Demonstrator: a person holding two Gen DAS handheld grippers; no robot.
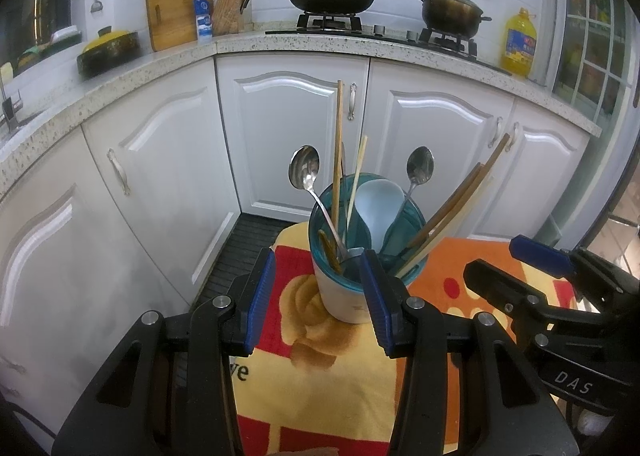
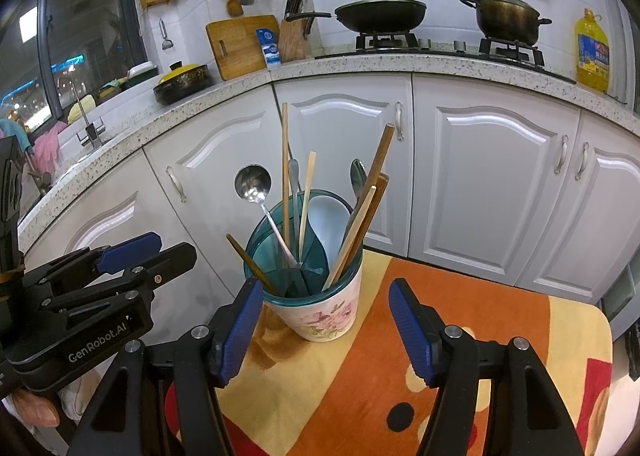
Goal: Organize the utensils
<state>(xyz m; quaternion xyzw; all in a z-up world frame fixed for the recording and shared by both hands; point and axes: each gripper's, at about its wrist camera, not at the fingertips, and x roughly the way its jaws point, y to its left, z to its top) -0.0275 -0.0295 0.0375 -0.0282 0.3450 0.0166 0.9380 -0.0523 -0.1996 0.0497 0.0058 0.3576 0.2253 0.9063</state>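
Note:
A white flowered utensil holder with a teal divided insert (image 1: 346, 292) (image 2: 320, 304) stands on a small table covered by a yellow, orange and red cloth (image 1: 320, 376) (image 2: 480, 316). It holds metal spoons (image 1: 305, 172) (image 2: 253, 184), wooden chopsticks (image 1: 456, 208) (image 2: 370, 200), and a pale blue ladle (image 1: 378, 202) (image 2: 328, 216). My left gripper (image 1: 320, 298) is open and empty, its jaws just in front of the holder. My right gripper (image 2: 322, 330) is open and empty, its jaws either side of the holder's base, apart from it.
White cabinets (image 1: 296, 136) (image 2: 480, 176) run under a speckled counter (image 1: 280, 44) with a stove, a wok (image 2: 380, 14), a pot (image 2: 506, 18), a cutting board (image 1: 176, 14), a knife block and an oil bottle (image 2: 592, 52). A sink tap (image 2: 86, 124) is at the left.

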